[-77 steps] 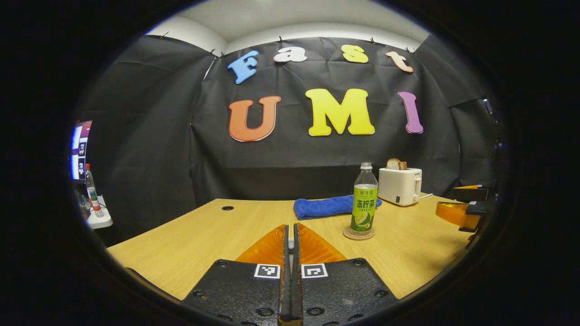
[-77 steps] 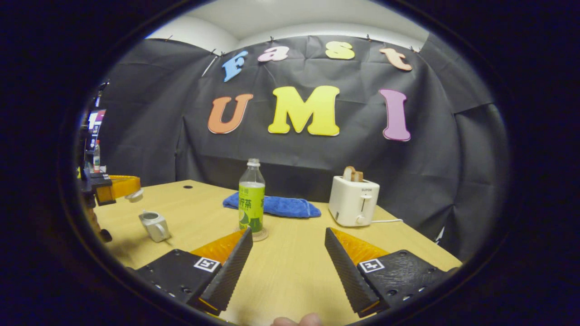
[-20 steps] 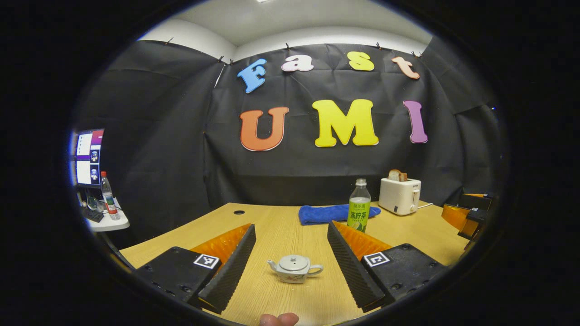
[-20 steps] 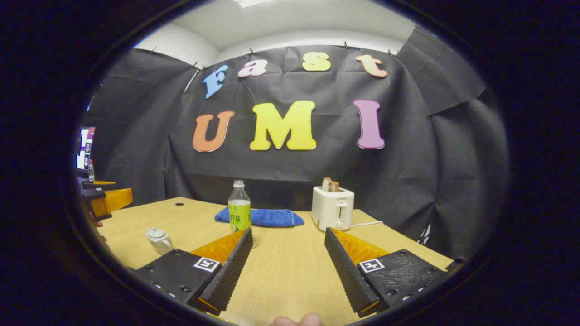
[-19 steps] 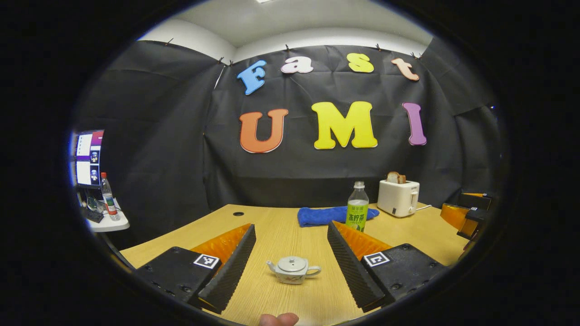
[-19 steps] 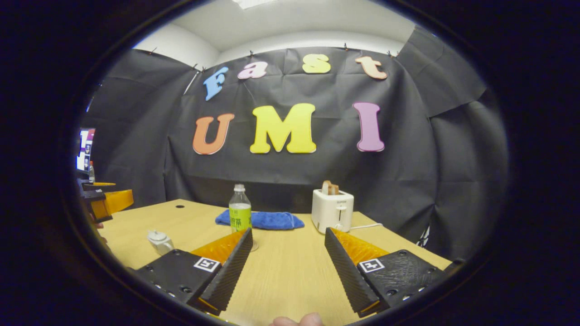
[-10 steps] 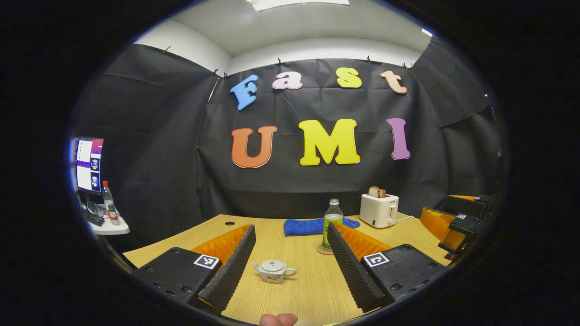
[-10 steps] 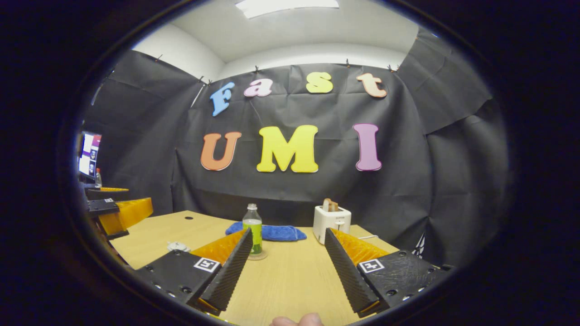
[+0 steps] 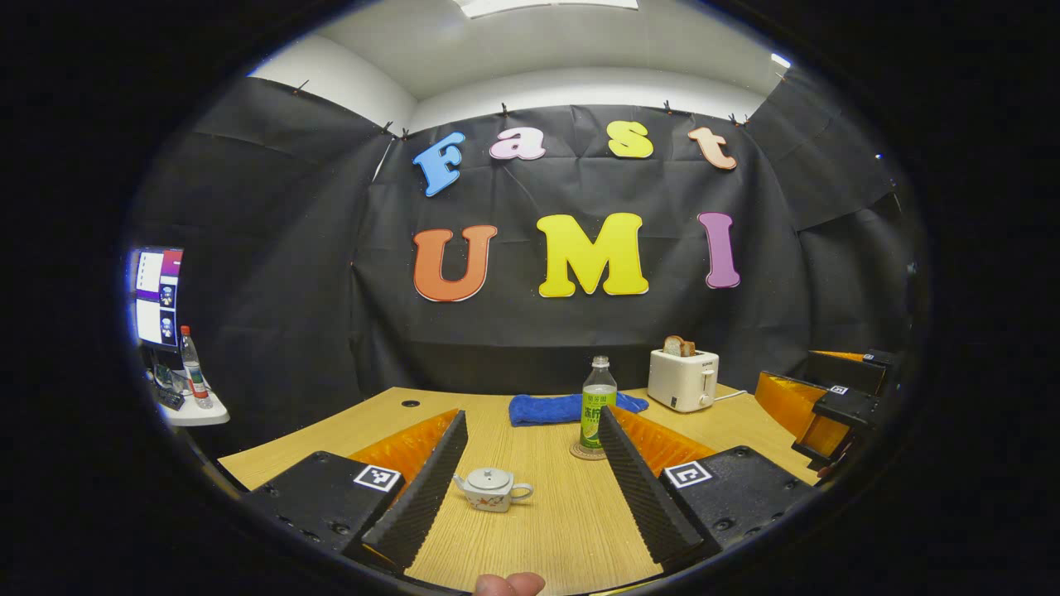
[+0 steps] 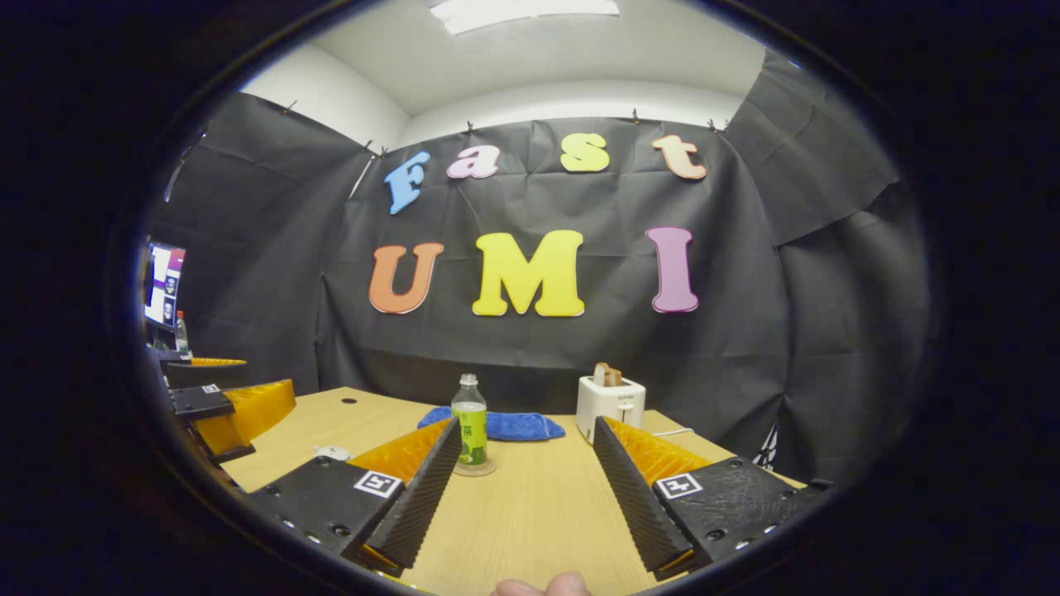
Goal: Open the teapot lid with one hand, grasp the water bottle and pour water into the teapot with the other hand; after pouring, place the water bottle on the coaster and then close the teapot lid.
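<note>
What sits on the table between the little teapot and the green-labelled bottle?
Nothing: in the left gripper view only bare wooden table lies between the teapot and the water bottle on its coaster.

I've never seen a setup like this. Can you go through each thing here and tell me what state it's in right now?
teapot: upright on the table, lid on.
water bottle: upright on its coaster, partly full.
blue towel: folded, lying flat.
toaster: bread sticking up from the slots.
left gripper: open, holding nothing.
right gripper: open, holding nothing.
</note>
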Available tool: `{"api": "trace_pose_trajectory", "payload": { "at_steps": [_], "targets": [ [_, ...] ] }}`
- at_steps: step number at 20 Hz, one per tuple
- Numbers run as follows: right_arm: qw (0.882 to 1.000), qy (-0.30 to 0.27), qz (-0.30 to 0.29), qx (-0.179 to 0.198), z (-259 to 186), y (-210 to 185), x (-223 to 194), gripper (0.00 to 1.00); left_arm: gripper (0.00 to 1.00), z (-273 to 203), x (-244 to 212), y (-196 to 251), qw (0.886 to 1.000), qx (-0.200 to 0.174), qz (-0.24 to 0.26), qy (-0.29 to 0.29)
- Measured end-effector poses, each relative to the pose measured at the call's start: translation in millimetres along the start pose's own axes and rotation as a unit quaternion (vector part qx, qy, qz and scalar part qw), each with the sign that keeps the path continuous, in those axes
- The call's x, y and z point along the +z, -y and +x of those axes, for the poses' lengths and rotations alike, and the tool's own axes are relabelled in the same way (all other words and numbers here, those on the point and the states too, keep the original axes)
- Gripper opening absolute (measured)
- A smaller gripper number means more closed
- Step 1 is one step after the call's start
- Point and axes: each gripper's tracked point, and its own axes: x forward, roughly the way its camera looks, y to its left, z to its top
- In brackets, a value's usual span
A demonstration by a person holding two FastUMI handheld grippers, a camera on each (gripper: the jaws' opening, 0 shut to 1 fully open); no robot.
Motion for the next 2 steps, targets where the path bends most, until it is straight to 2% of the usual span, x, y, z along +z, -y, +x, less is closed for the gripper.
{"api": "trace_pose_trajectory", "payload": {
  "at_steps": [2],
  "targets": [
    [1.000, 0.002, -0.003, 0.005, 0.7, -5.7, 1.1, 0.96, 0.99, 2.1, -3.0, -4.0, 1.000, 0.002, -0.002, -0.002]
  ]
}}
